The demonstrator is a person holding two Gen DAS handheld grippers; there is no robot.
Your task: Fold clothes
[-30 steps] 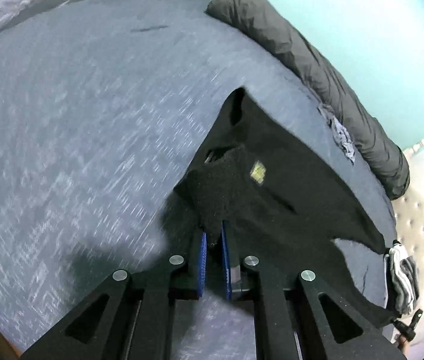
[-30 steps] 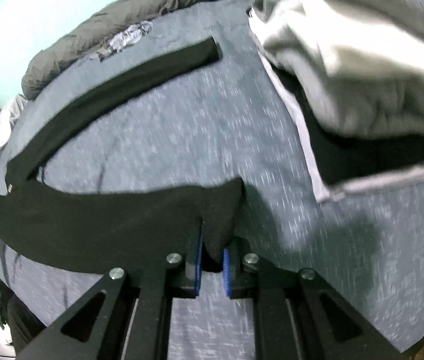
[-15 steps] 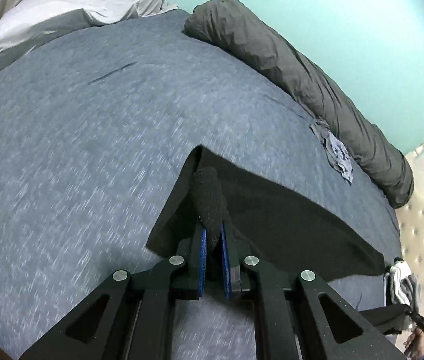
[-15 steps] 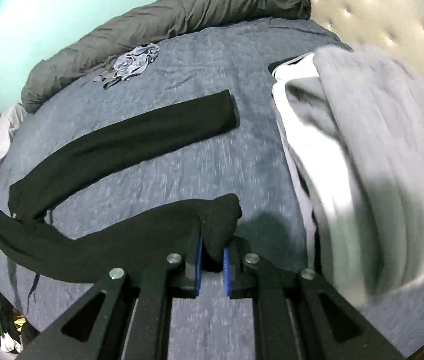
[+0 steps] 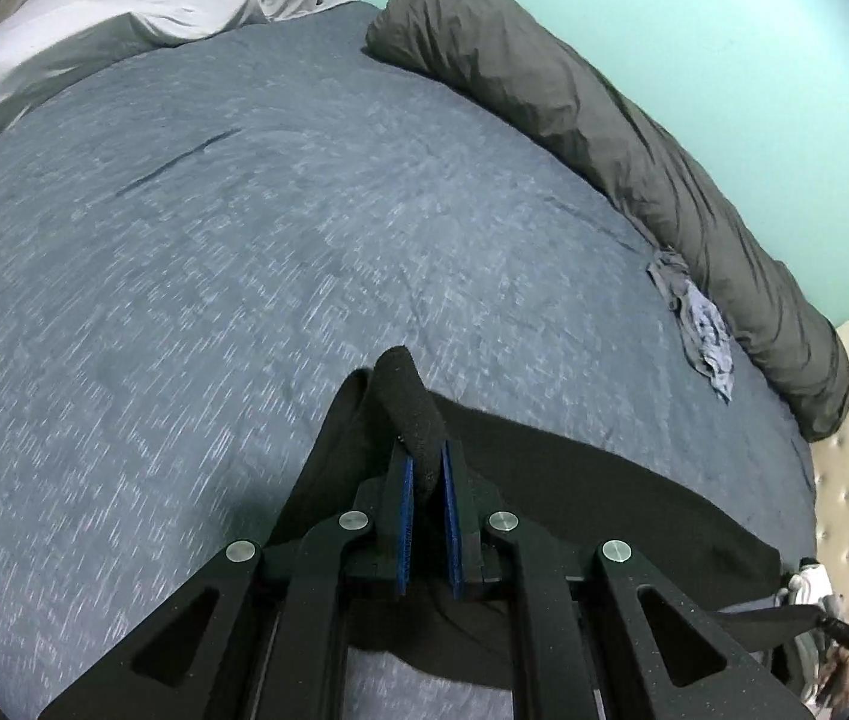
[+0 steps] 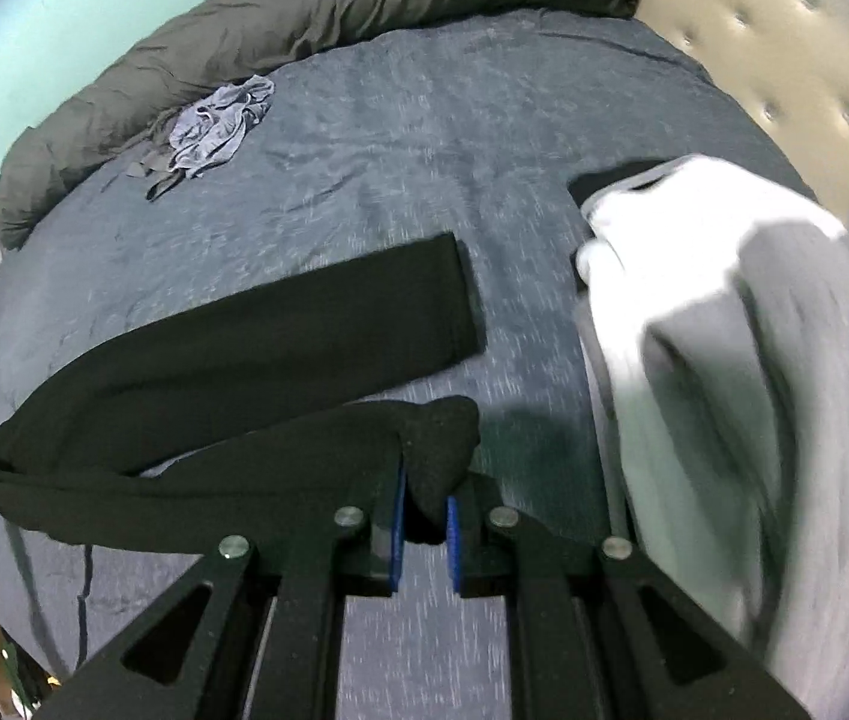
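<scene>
A black pair of trousers (image 6: 232, 348) lies across the blue-grey bed (image 5: 244, 228). One leg rests flat in the right wrist view, its cuff near the middle. My right gripper (image 6: 424, 504) is shut on the bunched cuff of the other leg, lifted just above the sheet. In the left wrist view my left gripper (image 5: 424, 474) is shut on a bunched fold of the same black trousers (image 5: 574, 480), which trail off to the right under the gripper.
A dark grey rolled duvet (image 5: 634, 138) runs along the teal wall. A small crumpled grey-blue garment (image 6: 220, 126) lies beside it. A pile of grey and white clothes (image 6: 724, 360) sits at the right, by the tufted headboard (image 6: 784, 60). Pale bedding (image 5: 94, 12) lies far left.
Both grippers have moved forward across the bed with the trousers in them. The held leg now lies close alongside the flat leg, and the clothes pile has shifted right in the right view.
</scene>
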